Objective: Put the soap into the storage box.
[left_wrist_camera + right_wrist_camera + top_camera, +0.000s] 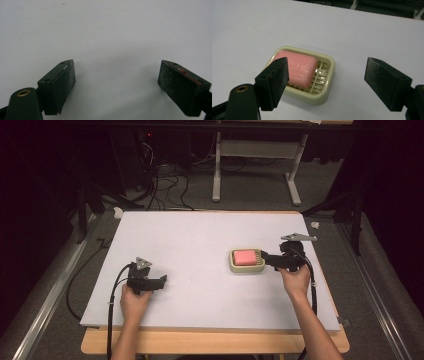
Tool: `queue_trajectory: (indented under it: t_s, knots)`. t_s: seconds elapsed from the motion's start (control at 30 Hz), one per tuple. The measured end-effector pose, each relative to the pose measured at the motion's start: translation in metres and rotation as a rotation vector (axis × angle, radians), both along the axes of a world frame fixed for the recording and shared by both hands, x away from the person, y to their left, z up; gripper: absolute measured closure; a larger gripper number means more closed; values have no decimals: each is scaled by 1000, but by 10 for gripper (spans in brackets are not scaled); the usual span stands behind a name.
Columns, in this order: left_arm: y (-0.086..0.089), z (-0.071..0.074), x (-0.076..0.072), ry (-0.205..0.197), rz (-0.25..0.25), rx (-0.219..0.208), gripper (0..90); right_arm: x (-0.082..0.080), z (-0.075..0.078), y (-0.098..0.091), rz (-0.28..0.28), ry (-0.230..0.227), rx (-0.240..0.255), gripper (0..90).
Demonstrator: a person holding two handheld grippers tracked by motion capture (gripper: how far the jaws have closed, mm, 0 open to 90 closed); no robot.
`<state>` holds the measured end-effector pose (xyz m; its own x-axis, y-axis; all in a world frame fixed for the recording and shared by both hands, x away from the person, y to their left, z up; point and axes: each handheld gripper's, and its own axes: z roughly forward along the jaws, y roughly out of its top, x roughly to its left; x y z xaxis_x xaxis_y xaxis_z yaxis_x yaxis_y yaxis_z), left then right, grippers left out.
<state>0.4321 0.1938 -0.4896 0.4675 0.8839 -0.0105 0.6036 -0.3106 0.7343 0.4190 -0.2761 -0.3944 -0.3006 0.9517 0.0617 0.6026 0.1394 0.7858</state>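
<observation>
Spread and empty, the right claw (325, 82) hovers just beside the soap dish (325, 96) holding the pink soap (300, 70) on the worktop (190, 240); probably approaching, it must next straddle the bar.

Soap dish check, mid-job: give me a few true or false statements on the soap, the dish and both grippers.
1. The pink soap lies in the dish. True.
2. The right gripper is shut on the soap. False: its fingers stand open, apart from the soap, with nothing between them.
3. The soap covers the whole dish. False: the grid at one end is bare.
4. The left gripper is open over the bare white sheet. True.
5. In the high view, the dish sits by the left gripper. False: it sits just in front of the right gripper, far from the left.
</observation>
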Motion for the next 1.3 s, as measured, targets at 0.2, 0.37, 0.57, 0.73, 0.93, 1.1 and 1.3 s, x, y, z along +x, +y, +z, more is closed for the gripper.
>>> queue_trajectory:
  t_s: [0.2, 0.37, 0.57, 0.73, 0.93, 1.1, 1.3]
  knots:
    - [0, 0, 0, 0, 0, 0, 148, -7, 2, -9, -8, -18, 3, 206]
    - [0, 0, 0, 0, 0, 0, 148, -12, 3, -20, -23, -25, 16, 207]
    - [0, 0, 0, 0, 0, 0, 148, -20, 5, -31, -34, -44, 27, 209]
    - [0, 0, 0, 0, 0, 0, 148, -26, 7, -38, -40, -64, 40, 210]
    - [0, 0, 0, 0, 0, 0, 148, -35, 5, -46, -49, -74, 53, 210]
    - [0, 0, 0, 0, 0, 0, 148, -41, 6, -53, -55, -83, 79, 210]
    - [0, 0, 0, 0, 0, 1, 148, -50, 6, -59, -56, -98, 91, 210]
